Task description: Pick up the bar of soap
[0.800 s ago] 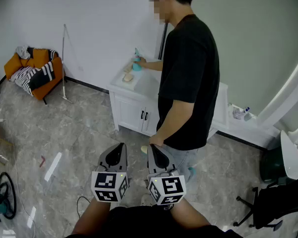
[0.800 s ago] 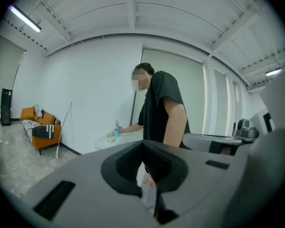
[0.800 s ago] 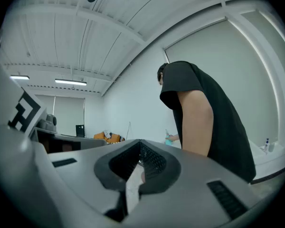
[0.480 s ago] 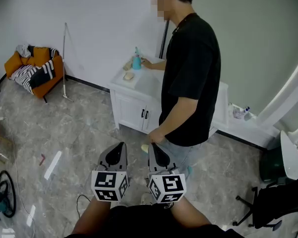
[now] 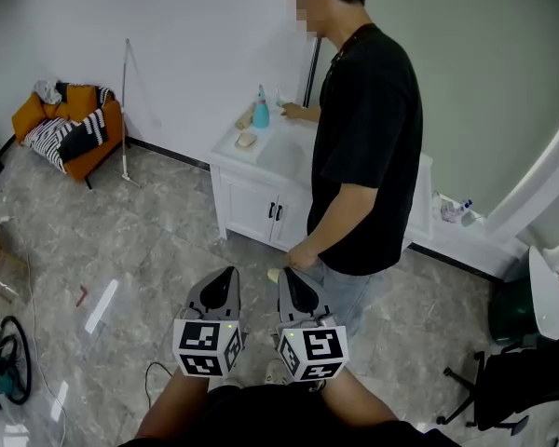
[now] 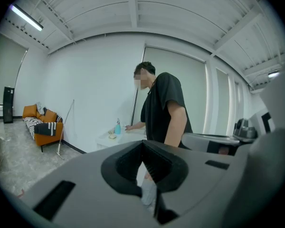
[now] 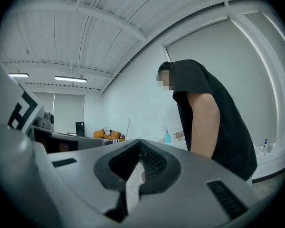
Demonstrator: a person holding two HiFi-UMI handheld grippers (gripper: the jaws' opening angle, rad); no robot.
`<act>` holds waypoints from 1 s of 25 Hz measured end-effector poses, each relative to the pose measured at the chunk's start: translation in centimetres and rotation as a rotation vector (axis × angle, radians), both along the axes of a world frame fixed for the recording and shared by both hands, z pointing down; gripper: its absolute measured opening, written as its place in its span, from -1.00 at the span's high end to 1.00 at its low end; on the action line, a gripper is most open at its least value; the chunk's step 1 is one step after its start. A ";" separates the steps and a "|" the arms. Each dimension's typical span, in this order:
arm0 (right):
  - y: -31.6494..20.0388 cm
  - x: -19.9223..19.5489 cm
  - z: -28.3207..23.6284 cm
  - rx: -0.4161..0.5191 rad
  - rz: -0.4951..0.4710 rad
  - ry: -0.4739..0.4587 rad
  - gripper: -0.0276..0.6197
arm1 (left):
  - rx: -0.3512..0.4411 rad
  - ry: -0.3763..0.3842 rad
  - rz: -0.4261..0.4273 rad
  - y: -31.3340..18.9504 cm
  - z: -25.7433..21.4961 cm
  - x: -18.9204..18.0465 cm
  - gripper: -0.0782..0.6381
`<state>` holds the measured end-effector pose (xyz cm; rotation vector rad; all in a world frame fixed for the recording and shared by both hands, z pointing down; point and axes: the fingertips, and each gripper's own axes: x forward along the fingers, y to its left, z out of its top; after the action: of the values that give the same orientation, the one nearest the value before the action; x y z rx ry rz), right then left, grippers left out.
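The bar of soap [image 5: 247, 140] is a small tan piece on the top of a white cabinet [image 5: 252, 208] across the room, next to a blue bottle [image 5: 261, 115]. It shows as a speck [image 6: 113, 136] in the left gripper view. A person in a black T-shirt [image 5: 368, 147] stands at the cabinet, one hand reaching over its top. My left gripper [image 5: 225, 279] and right gripper [image 5: 290, 281] are held close to my body, side by side, both shut and empty, far from the soap. Their jaws meet at the tips [image 6: 143, 146] [image 7: 139, 145].
An orange armchair [image 5: 70, 124] with striped cloth stands at the left wall, a thin pole [image 5: 128, 110] leaning beside it. Cables and a round tool [image 5: 7, 380] lie at the floor's left edge. A dark office chair [image 5: 522, 380] is at the right. Grey marble floor lies between me and the cabinet.
The person has let go of the blue bottle and moved the hand to the right along the cabinet top. My grippers have stayed where they were.
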<state>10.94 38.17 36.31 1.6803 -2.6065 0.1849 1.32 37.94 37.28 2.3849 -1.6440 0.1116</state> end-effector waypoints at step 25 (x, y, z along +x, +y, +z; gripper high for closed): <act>-6.0 5.3 1.4 -0.024 -0.093 0.009 0.90 | -0.015 -0.027 -0.083 -5.1 1.3 6.0 0.76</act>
<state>16.20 32.15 37.71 1.5450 -2.6573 0.2038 7.34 32.89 38.61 2.3110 -1.7451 0.1417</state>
